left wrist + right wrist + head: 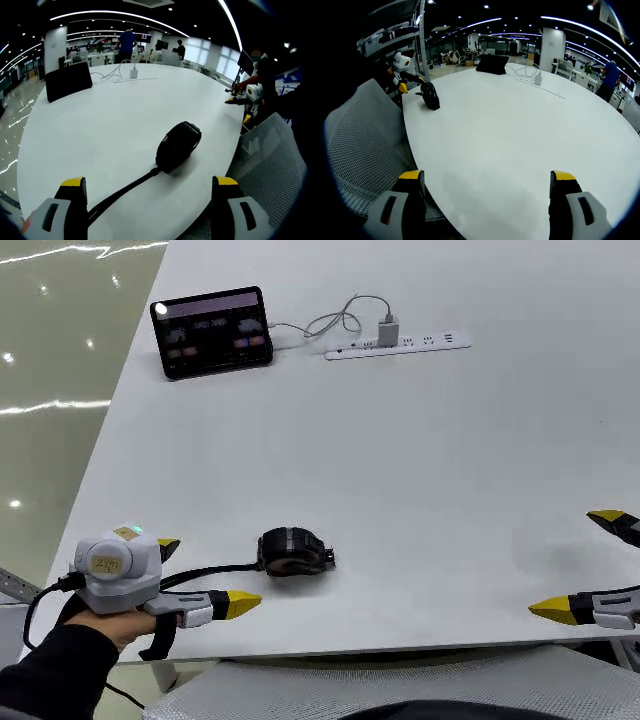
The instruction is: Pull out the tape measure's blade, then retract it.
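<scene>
A black tape measure lies on the white table near its front edge, with a black wrist strap trailing to the left; no blade shows outside the case. My left gripper hovers just left of it, open, the strap running between its yellow-tipped fingers. In the left gripper view the tape measure sits a short way ahead of the left gripper. My right gripper is open at the table's right front edge, far from the case. The right gripper view shows the tape measure far off to the left.
A dark tablet stands at the back left of the table. A white power strip with a plugged charger and cable lies at the back middle. A grey mesh chair sits just below the table's front edge. People stand in the distance.
</scene>
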Tool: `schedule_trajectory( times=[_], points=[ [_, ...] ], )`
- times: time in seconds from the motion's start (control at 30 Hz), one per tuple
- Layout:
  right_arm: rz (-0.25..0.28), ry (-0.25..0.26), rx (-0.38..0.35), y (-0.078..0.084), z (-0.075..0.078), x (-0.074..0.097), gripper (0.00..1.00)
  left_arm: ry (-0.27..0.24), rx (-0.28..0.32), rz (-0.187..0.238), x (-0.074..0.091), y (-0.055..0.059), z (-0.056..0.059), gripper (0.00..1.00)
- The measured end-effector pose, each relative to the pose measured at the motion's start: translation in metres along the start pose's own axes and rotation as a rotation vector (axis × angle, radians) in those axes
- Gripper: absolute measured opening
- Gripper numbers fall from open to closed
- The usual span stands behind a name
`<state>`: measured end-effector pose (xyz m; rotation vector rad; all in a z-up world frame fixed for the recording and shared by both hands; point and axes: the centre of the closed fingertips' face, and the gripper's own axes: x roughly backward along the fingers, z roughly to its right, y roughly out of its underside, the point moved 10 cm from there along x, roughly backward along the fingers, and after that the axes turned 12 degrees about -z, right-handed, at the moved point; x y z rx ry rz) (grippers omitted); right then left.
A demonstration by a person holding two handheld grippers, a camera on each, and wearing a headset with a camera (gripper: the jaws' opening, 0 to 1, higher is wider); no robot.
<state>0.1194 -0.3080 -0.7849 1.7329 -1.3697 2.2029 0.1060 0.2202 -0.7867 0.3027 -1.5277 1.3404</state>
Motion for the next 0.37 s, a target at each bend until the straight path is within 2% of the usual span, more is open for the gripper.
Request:
schedule_trajectory(
  times=[0.37],
  points=[
    [0.007,0.008,-0.017,0.0035,0.0011,0.0021,1.00,0.005,-0.005,0.008,0.0049,-0.0047,-0.0003,1.00]
  ],
)
